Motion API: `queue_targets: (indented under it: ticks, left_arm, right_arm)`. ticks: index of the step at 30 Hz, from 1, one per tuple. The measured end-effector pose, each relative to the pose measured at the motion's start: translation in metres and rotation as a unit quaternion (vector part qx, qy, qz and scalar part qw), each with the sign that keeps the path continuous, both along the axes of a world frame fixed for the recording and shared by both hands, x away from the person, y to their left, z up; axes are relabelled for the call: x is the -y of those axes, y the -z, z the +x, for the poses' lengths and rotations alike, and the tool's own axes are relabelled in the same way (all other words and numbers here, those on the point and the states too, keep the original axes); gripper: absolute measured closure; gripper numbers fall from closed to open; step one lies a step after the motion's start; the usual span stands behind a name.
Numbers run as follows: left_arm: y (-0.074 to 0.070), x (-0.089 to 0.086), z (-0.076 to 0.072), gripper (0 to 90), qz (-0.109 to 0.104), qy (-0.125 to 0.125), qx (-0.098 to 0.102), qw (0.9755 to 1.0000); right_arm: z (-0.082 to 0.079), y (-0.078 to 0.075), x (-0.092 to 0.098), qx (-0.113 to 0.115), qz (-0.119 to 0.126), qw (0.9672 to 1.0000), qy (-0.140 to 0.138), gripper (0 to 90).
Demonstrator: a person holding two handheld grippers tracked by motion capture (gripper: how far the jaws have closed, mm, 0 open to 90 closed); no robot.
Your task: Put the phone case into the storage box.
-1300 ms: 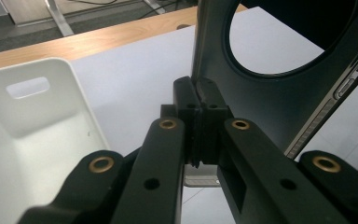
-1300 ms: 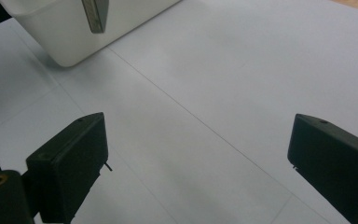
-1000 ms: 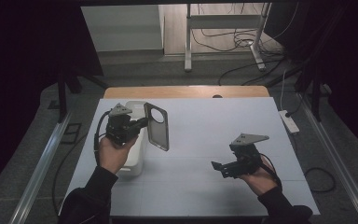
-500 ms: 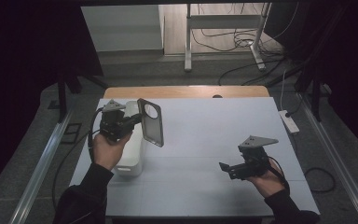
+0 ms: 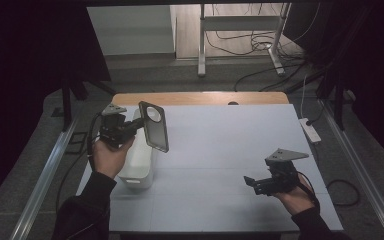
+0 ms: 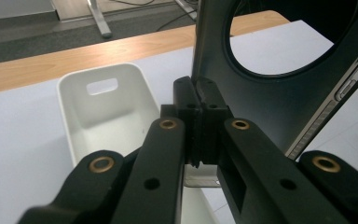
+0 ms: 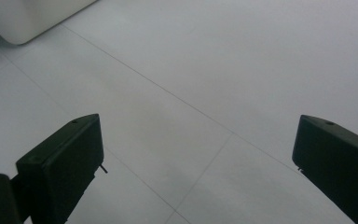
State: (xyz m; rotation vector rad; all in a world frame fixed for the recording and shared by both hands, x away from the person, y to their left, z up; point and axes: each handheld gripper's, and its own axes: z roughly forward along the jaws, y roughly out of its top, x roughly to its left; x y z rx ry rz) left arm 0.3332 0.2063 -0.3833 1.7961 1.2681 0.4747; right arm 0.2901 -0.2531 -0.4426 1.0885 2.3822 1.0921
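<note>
The left gripper (image 5: 130, 128) is clamped on one edge of a dark phone case (image 5: 154, 126), its jaws pressed together on the thin wall, as the left gripper view confirms (image 6: 200, 126). The phone case (image 6: 279, 93) stands upright and clear of the table, with its round camera cutout toward the top and side-button slots along one long edge. It extends from the jaw tips toward the table centre.

Directly below and just behind the left gripper sits a white plastic bin (image 5: 139, 160) on the white table (image 5: 230, 150). In the left gripper view the bin (image 6: 103, 112) lies beyond the jaws, its handle slot in the far wall; the part of its interior in view holds nothing.

The right gripper (image 5: 254, 183) is held low over the table, well apart from the bin and the case. Its jaws are spread wide with only bare table surface (image 7: 191, 84) between them. A corner of the bin (image 7: 28, 18) appears far ahead of its left jaw.
</note>
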Motion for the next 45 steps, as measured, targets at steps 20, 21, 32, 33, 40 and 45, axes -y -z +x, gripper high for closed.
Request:
queue_targets:
  ticks: [20,21,32,33,40,45]
  left_arm:
    - [-0.002,-0.025,0.009,89.2,0.006,-0.042,-0.003,0.9991]
    - [-0.002,-0.026,0.01,89.2,0.006,-0.043,-0.003,0.999]
    - [0.002,-0.033,0.018,89.2,0.007,-0.065,-0.005,0.9979]
    - [0.003,-0.034,0.02,89.2,0.007,-0.069,-0.005,0.9976]
    - [0.007,-0.037,0.028,89.2,0.004,-0.081,-0.007,0.9967]
    - [0.01,-0.037,0.032,89.2,0.003,-0.088,-0.005,0.9961]
  right_arm:
    - [-0.017,0.003,0.021,0.006,-0.007,0.9997,0.025,1.0]
    - [-0.018,0.003,0.022,0.006,-0.008,0.9996,0.026,1.1]
    - [-0.024,0.003,0.032,0.013,-0.003,0.9993,0.036,1.0]
    - [-0.024,0.002,0.033,0.013,-0.004,0.9992,0.038,1.1]
    - [-0.029,0.003,0.041,0.018,-0.009,0.9986,0.049,0.8]
    - [-0.032,0.003,0.045,0.02,-0.006,0.9983,0.055,0.6]
